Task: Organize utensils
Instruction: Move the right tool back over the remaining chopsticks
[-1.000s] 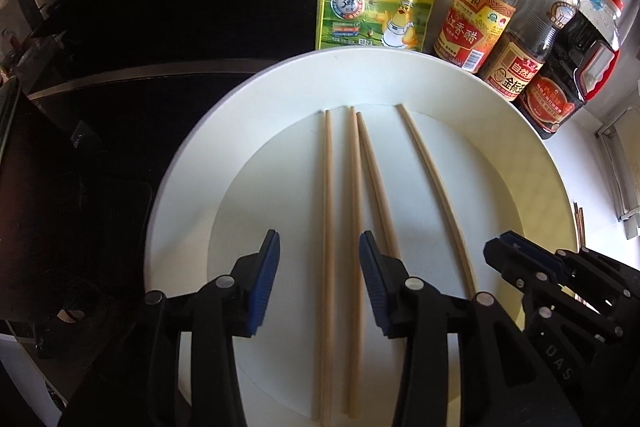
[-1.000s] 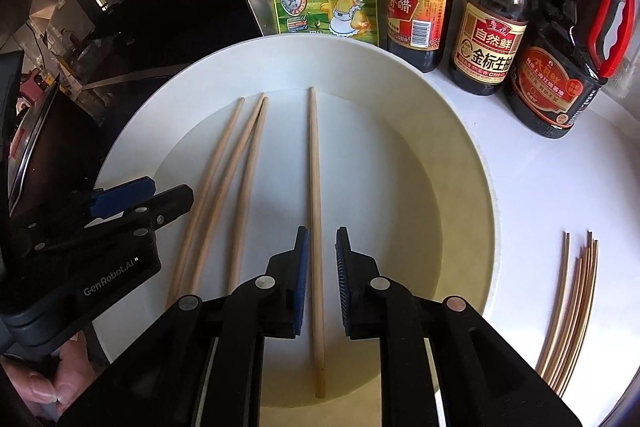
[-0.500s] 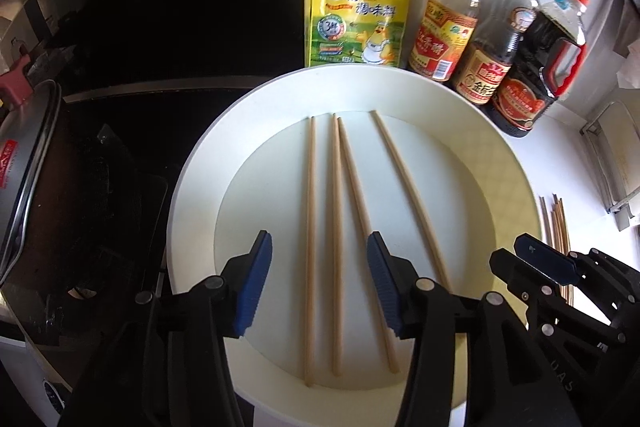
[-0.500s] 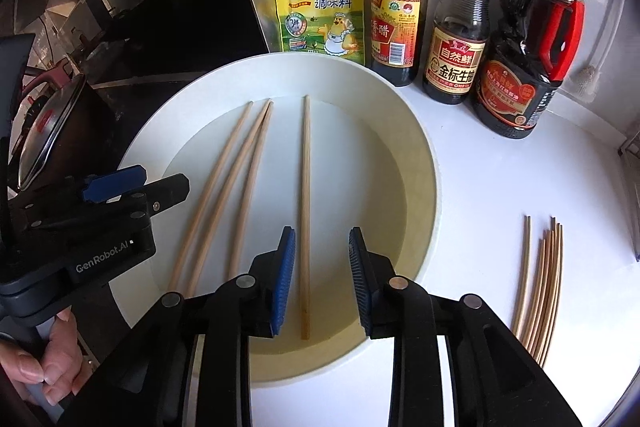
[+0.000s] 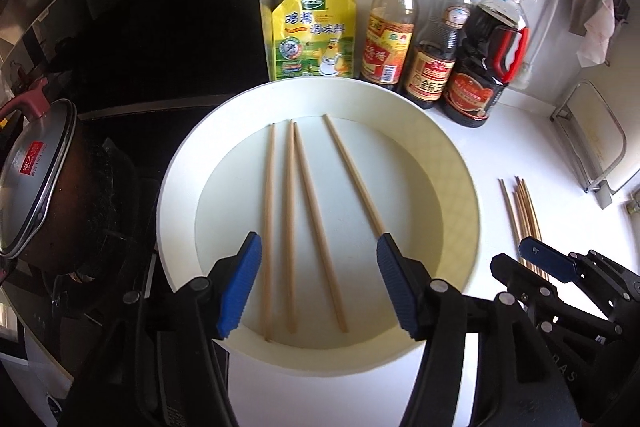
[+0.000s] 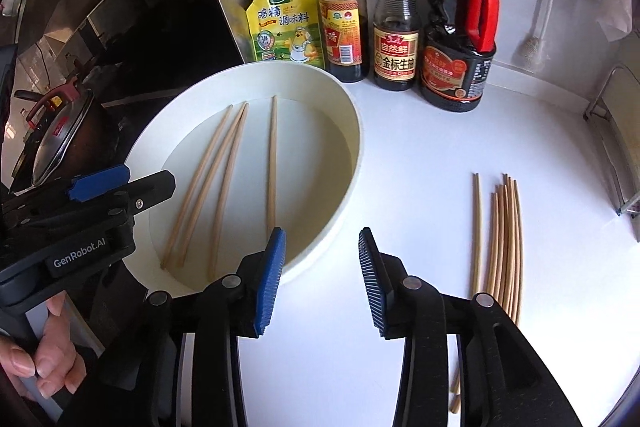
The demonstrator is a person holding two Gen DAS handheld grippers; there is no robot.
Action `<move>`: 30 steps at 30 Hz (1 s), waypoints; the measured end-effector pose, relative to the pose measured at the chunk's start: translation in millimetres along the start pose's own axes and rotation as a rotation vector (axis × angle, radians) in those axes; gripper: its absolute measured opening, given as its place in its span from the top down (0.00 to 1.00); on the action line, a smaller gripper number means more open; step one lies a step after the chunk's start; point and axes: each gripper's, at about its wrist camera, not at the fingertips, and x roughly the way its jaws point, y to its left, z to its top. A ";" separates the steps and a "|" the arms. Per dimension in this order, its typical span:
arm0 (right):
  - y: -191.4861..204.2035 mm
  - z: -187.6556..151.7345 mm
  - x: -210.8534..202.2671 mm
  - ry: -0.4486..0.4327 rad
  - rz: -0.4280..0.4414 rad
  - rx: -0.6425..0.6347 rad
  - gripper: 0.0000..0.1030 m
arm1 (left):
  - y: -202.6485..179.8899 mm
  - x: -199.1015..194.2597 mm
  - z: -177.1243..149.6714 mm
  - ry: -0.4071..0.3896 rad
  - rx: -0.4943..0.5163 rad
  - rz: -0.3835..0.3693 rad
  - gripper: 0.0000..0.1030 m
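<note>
Several wooden chopsticks (image 5: 290, 223) lie side by side in a round white tray (image 5: 460, 163) on the counter; they also show in the right wrist view (image 6: 224, 175), in the same tray (image 6: 352, 131). A loose bunch of chopsticks (image 6: 502, 239) lies on the white counter to the tray's right, also visible in the left wrist view (image 5: 522, 207). My left gripper (image 5: 320, 287) is open and empty above the tray's near edge. My right gripper (image 6: 322, 279) is open and empty over the counter between the tray and the bunch.
A yellow seasoning pouch (image 5: 314, 31) and three sauce bottles (image 6: 394, 11) stand along the back wall behind the tray. A black stove with a lidded pot (image 5: 36, 163) is to the left. A wire rack (image 5: 596, 143) stands at the far right.
Both grippers have pulled back and up from the tray and opened wider. The right gripper let go of the rightmost chopstick, which stays in the tray, and shifted right over the counter.
</note>
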 end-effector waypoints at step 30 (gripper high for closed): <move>-184.5 -87.7 -13.3 0.084 -0.177 0.172 0.55 | -164.9 30.6 -35.5 0.091 0.092 -0.170 0.31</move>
